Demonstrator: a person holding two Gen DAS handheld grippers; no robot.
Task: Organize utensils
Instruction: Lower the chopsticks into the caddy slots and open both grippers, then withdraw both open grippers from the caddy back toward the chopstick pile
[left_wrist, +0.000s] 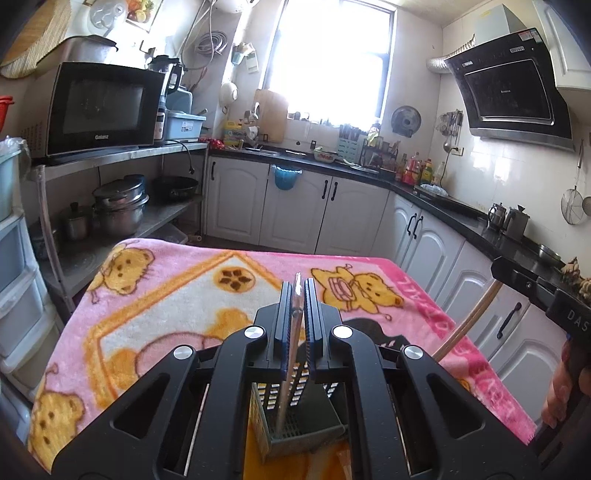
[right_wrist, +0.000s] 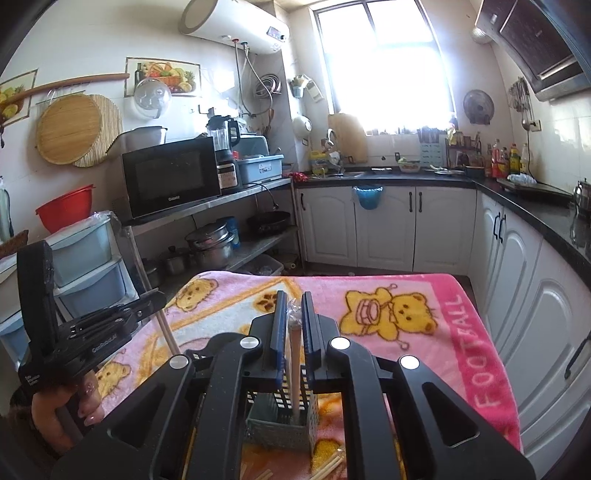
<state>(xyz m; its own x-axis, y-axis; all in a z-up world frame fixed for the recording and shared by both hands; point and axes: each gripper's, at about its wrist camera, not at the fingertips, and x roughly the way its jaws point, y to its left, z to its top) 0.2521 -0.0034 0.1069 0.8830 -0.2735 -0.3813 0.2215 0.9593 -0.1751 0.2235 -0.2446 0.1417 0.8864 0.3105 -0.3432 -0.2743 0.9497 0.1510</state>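
Observation:
A grey perforated utensil basket (left_wrist: 295, 417) stands on the pink bear blanket (left_wrist: 166, 295), right under both grippers; it also shows in the right wrist view (right_wrist: 280, 421). My left gripper (left_wrist: 297, 295) is shut on a thin chopstick (left_wrist: 291, 354) whose lower end reaches down into the basket. My right gripper (right_wrist: 294, 306) is shut on a pale wooden utensil handle (right_wrist: 294, 369) wrapped in clear plastic at the top, its lower end in the basket. Each view shows the other gripper at its edge: the right (left_wrist: 554, 306) and the left (right_wrist: 92, 332), both holding sticks.
Loose chopsticks (right_wrist: 332, 465) lie on the blanket beside the basket. White cabinets under a black counter (left_wrist: 461, 218) run along the right and back. A metal shelf with a microwave (left_wrist: 99, 107) and pots (left_wrist: 118, 206) stands left, and plastic drawers (right_wrist: 88, 258) are nearer.

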